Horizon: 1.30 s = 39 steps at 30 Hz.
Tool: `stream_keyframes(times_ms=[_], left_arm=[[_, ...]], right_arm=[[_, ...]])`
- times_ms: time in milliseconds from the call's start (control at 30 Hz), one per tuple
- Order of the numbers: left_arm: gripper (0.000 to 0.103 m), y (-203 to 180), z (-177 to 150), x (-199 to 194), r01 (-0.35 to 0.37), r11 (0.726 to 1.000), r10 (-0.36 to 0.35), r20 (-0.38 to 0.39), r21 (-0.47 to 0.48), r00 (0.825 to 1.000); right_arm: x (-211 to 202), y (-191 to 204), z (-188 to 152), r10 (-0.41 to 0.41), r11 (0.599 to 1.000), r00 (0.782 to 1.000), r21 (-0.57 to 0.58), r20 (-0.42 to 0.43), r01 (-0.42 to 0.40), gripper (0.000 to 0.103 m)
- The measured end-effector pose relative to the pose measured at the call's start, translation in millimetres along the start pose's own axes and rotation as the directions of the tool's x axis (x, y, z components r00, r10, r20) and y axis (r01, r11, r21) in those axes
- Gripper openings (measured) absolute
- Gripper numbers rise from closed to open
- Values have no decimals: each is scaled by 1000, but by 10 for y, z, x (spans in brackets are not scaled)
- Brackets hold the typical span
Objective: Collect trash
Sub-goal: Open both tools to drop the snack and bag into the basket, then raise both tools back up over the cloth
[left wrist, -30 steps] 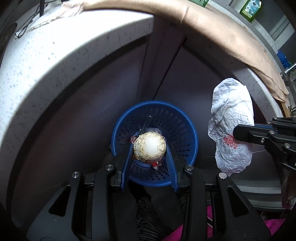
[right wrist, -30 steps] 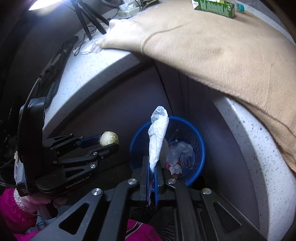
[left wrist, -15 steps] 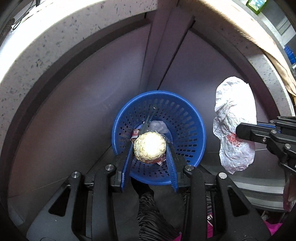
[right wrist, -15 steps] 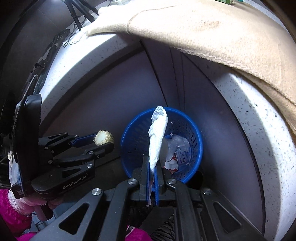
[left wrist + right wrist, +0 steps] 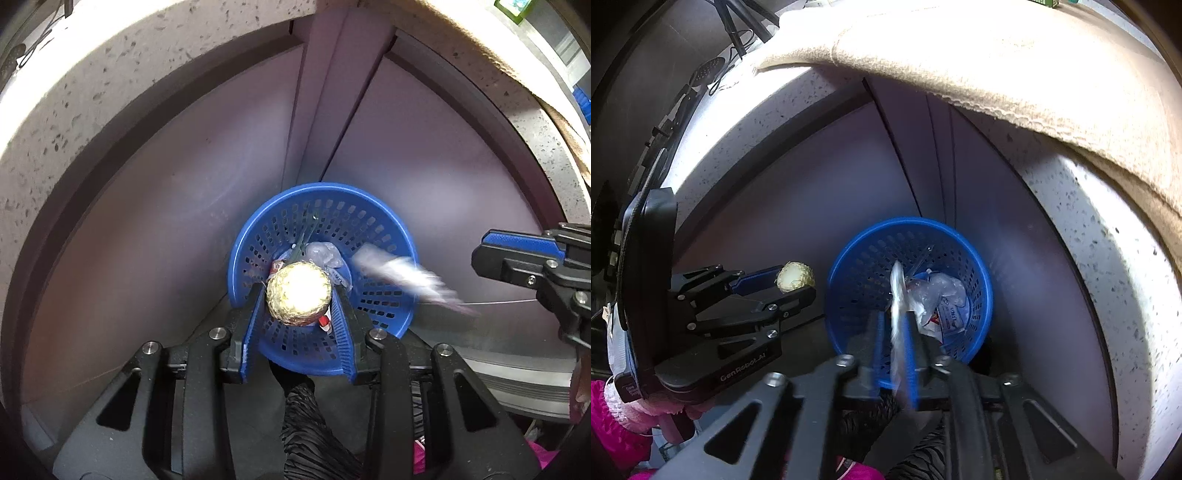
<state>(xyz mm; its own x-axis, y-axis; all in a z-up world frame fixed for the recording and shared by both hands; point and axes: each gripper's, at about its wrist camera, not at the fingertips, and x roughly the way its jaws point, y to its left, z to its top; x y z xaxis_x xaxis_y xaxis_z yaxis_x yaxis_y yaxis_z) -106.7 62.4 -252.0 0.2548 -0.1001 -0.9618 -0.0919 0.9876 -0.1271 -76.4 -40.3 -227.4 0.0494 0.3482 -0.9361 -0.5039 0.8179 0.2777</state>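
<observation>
A blue perforated basket (image 5: 373,221) stands on the floor against the counter front, with crumpled wrappers inside; it also shows in the right wrist view (image 5: 864,258). My left gripper (image 5: 299,295) is shut on a gold foil ball (image 5: 298,292) above the basket's near rim; the ball also shows in the right wrist view (image 5: 795,277). My right gripper (image 5: 894,325) has its jaws parted, and a white crumpled bag (image 5: 897,306) is blurred between them, dropping toward the basket. The bag shows as a white streak (image 5: 402,273) over the basket's right rim.
A speckled white countertop (image 5: 1108,229) curves overhead, with a beige cloth (image 5: 997,55) draped over it. Grey cabinet panels (image 5: 184,221) stand behind the basket. Cables and a tripod (image 5: 735,22) sit on the counter at far left.
My right gripper has opened and the white bag has left it, falling toward the basket. Both grippers have moved closer to the basket. The left still holds the foil ball.
</observation>
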Motion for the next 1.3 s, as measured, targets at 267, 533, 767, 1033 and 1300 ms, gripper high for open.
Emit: stream_keyframes(times_ms=[267, 533, 767, 1033, 1300], left_arm=[[58, 21, 21, -19, -19, 1000, 19, 8, 10, 1000], [58, 55, 20, -34, -33, 999, 33, -5, 7, 999], [58, 115, 45, -93, -38, 999, 38, -11, 1, 999], [58, 112, 92, -301, -48, 999, 48, 25, -12, 999], [58, 69, 240, -704, -63, 998, 65, 101, -18, 993]], right_arm=[[-77, -39, 28, -17, 1000, 1000, -4, 12, 17, 49], [-119, -59, 46, -6, 1000, 1000, 8, 21, 6, 56], [-184, -47, 50, 16, 1000, 1000, 9, 26, -16, 56], [-429, -17, 56, 69, 997, 996, -20, 48, -68, 56], [-878, 5, 93, 147, 987, 984, -85, 104, -138, 57]])
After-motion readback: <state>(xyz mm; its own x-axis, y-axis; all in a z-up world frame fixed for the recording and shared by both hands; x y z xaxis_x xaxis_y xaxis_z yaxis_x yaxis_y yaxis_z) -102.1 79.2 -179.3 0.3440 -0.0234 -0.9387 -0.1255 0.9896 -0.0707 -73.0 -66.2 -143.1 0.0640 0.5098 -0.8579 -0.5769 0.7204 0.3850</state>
